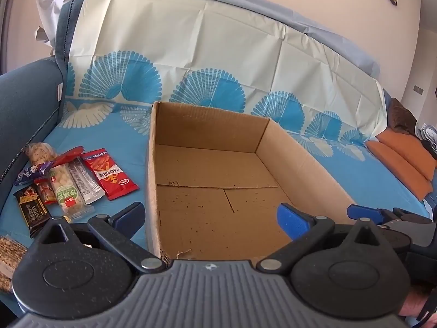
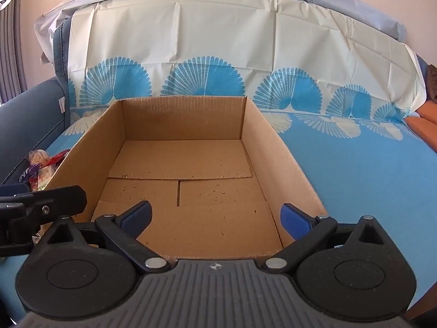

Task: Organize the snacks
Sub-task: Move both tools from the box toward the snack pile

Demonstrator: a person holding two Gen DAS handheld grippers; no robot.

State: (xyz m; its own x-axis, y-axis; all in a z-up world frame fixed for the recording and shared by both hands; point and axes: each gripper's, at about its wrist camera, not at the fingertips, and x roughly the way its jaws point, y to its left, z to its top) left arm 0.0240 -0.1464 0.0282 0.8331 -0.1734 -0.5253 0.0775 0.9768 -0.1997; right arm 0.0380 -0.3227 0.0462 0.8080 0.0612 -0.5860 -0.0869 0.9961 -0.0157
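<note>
An open cardboard box (image 1: 300,164) stands on a blue-covered sofa, with nothing inside; it also fills the right wrist view (image 2: 284,164). Several snack packets lie left of it: a red packet (image 1: 109,175), a clear packet of white pieces (image 1: 65,191), a black-and-gold bar (image 1: 31,207), a purple packet (image 1: 30,173). My left gripper (image 1: 211,220) is open and empty over the box's near left corner. My right gripper (image 2: 217,217) is open and empty over the box's near edge. The snacks peek past the box's left wall in the right wrist view (image 2: 43,166).
The sofa's dark blue armrest (image 1: 24,104) rises left of the snacks. The blue patterned cloth (image 2: 368,177) covers seat and backrest. Orange cushions (image 1: 404,158) lie at the far right. A grain-bar packet (image 1: 9,257) sits at the left edge. The other gripper shows at each view's side.
</note>
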